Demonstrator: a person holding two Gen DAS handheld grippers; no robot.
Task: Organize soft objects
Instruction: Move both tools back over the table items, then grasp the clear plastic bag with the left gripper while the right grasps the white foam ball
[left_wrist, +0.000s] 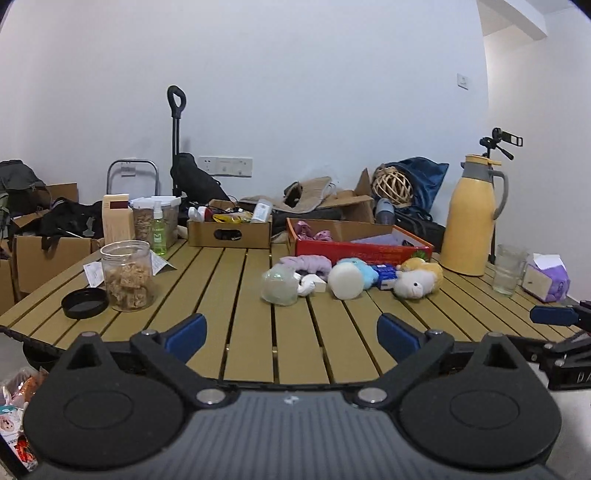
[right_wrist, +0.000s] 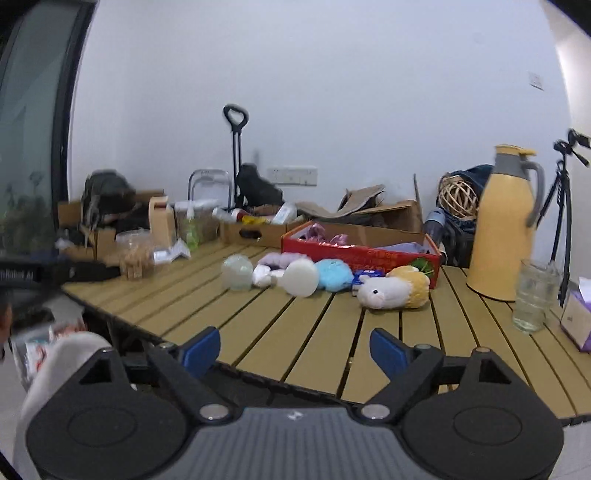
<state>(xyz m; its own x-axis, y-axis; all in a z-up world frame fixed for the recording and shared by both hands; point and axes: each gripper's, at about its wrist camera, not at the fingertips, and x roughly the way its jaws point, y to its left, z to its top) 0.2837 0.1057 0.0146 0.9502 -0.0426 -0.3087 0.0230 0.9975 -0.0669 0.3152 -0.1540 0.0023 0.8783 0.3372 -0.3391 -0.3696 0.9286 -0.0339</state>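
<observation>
Soft items lie in a row mid-table: a pale translucent round ball (left_wrist: 279, 286) (right_wrist: 237, 273), a purple fuzzy piece (left_wrist: 307, 263) (right_wrist: 282, 259), a white round sponge (left_wrist: 345, 281) (right_wrist: 300, 277), a blue plush (left_wrist: 364, 272) (right_wrist: 334, 275) and a white-and-yellow plush animal (left_wrist: 417, 280) (right_wrist: 393, 291). A red box (left_wrist: 360, 251) (right_wrist: 360, 254) behind them holds pink and purple cloth. My left gripper (left_wrist: 291, 334) is open and empty over the table's near edge. My right gripper (right_wrist: 294, 350) is open and empty at the near edge; it also shows in the left wrist view (left_wrist: 554, 315).
A jar of snacks (left_wrist: 127, 275) with its black lid (left_wrist: 85, 302) stands at left. A cardboard box of bottles (left_wrist: 229, 229) is at the back. A yellow thermos (left_wrist: 472, 218) (right_wrist: 504, 221), a glass (left_wrist: 511, 269) (right_wrist: 533, 295) and a purple tissue box (left_wrist: 546, 282) stand at right.
</observation>
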